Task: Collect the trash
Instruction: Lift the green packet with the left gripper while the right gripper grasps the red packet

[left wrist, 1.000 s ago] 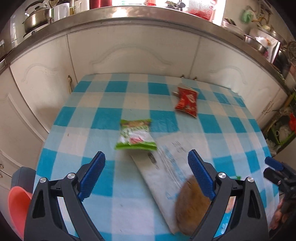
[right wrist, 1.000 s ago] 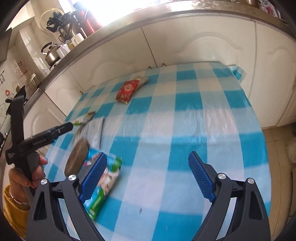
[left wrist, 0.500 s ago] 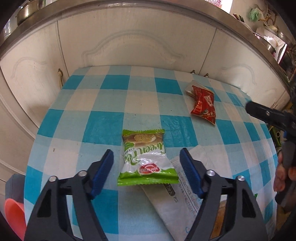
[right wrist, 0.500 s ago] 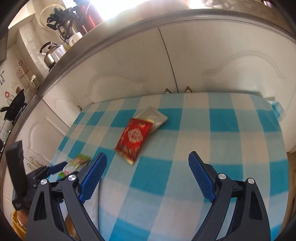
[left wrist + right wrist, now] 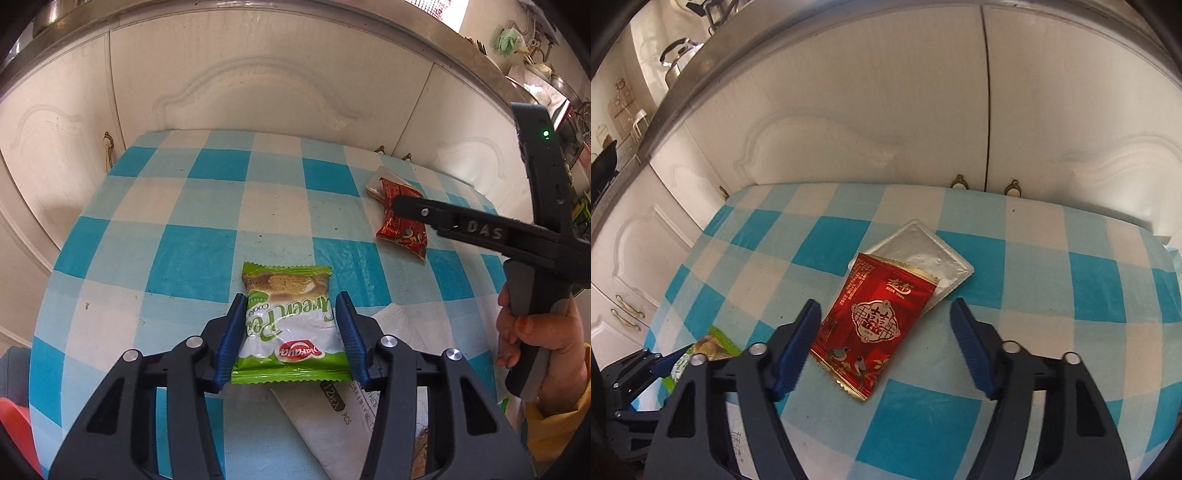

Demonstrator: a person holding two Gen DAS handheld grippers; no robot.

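Note:
A green cookie packet point(image 5: 288, 332) lies on the blue-and-white checked tablecloth point(image 5: 184, 240). My left gripper point(image 5: 290, 295) straddles it, jaws closing, blue pads touching both side edges. A red snack packet point(image 5: 875, 317) rests partly on a clear plastic tray point(image 5: 923, 251) near the table's far side. My right gripper point(image 5: 884, 302) hovers over it, jaws closing. The red packet is between them, close to the left pad and apart from the right pad. In the left wrist view the right gripper's finger point(image 5: 402, 206) crosses the red packet point(image 5: 406, 232), held by a hand point(image 5: 524, 343).
A white printed bag point(image 5: 332, 406) lies under the green packet's near edge, with something brown point(image 5: 421, 454) on it. White cabinet doors point(image 5: 886, 110) stand right behind the table. An orange-red object point(image 5: 9, 424) shows at the lower left.
Both grippers moved forward over the table. The left one came down around the green packet and narrowed onto it. The right one swung to the red packet and began closing.

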